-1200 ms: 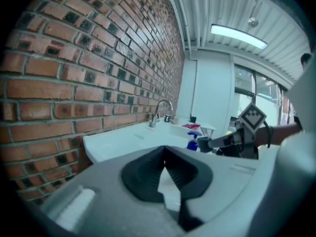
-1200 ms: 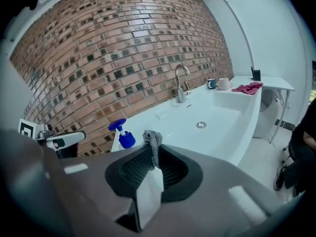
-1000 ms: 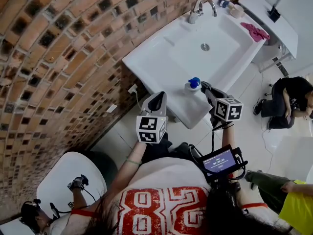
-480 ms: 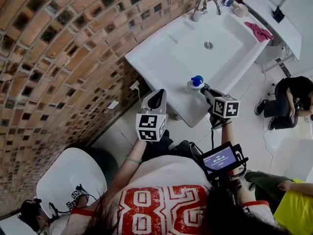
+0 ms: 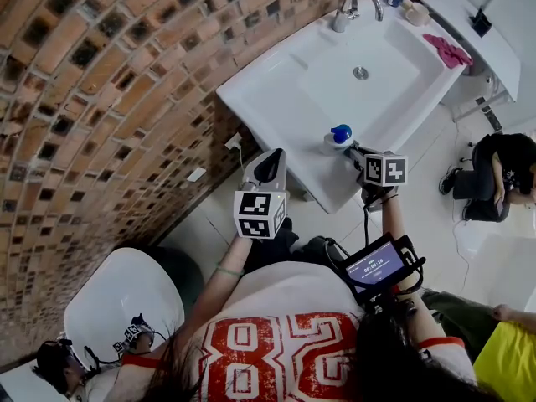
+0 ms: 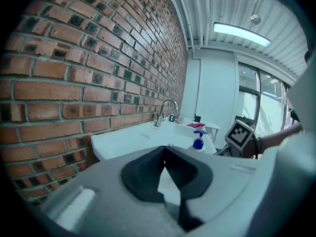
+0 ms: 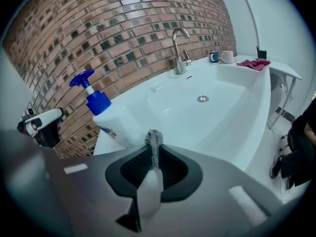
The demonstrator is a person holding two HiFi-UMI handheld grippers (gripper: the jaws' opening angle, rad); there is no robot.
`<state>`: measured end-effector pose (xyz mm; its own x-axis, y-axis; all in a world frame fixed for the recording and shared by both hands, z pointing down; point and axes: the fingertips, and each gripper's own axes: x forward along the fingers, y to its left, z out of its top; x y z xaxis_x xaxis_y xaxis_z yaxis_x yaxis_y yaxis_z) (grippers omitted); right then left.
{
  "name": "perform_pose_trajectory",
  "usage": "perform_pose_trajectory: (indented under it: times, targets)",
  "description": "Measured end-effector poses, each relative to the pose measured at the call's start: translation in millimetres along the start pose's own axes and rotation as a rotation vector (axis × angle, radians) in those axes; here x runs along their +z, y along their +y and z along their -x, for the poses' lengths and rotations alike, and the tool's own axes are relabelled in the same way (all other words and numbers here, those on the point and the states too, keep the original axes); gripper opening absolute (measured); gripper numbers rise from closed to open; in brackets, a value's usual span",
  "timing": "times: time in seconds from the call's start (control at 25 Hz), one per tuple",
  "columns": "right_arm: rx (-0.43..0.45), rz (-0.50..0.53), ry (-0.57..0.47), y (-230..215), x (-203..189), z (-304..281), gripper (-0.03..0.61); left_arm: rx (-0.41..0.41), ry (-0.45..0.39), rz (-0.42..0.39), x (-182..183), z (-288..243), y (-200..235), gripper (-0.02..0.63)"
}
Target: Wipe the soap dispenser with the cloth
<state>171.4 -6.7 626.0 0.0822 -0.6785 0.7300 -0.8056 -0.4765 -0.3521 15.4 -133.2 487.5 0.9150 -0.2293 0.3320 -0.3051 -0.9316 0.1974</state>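
From the head view: reaches both forearms forward from the torso toward the white sink (image 5: 268, 99) against the brick wall (image 5: 100, 99). Holds the left gripper (image 5: 270, 161) low, short of the sink's near corner, nose aimed at the wall, apart from the soap dispenser (image 5: 338, 140). Carries the right gripper (image 5: 353, 152) further out, wrist straight, a screen device (image 5: 377, 266) strapped at the forearm, tip right at the dispenser. Finds the dispenser upright on the sink's near rim, blue pump on top. From the left gripper view: presses the two dark pads (image 6: 143, 174) together at the tips, with nothing gripped and only a narrow wedge of gap lower down. Looks along the bricks to the sink; places the dispenser (image 6: 198, 142) ahead and to the right on the rim, well clear of these jaws, just beside the right gripper's marker cube (image 6: 240, 132). From the right gripper view: pinches a grey cloth (image 7: 154, 141) between jaws closed tight on it, with a small tuft poking out past the tips. Brings that tuft right beside the dispenser's white body (image 7: 111, 120), at its lower right; cannot tell whether touching. Looks past both over the basin to the faucet (image 7: 180, 46), two cups (image 7: 220, 57) and a pink rag (image 7: 254, 63) on the far side.
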Motion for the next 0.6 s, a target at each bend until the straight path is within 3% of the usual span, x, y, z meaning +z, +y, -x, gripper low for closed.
perform_pose_trajectory:
  times: [0.2,0.6]
  targets:
    - [-0.015,-0.017,-0.022,-1.7,2.5,4.2,0.046,0.008,-0.001,0.002,0.7,0.5,3.2,0.003]
    - [-0.027,0.051,-0.267,38.1,57.7,79.3,0.046,-0.008,-0.005,0.013,0.9,-2.4,-1.0,0.003]
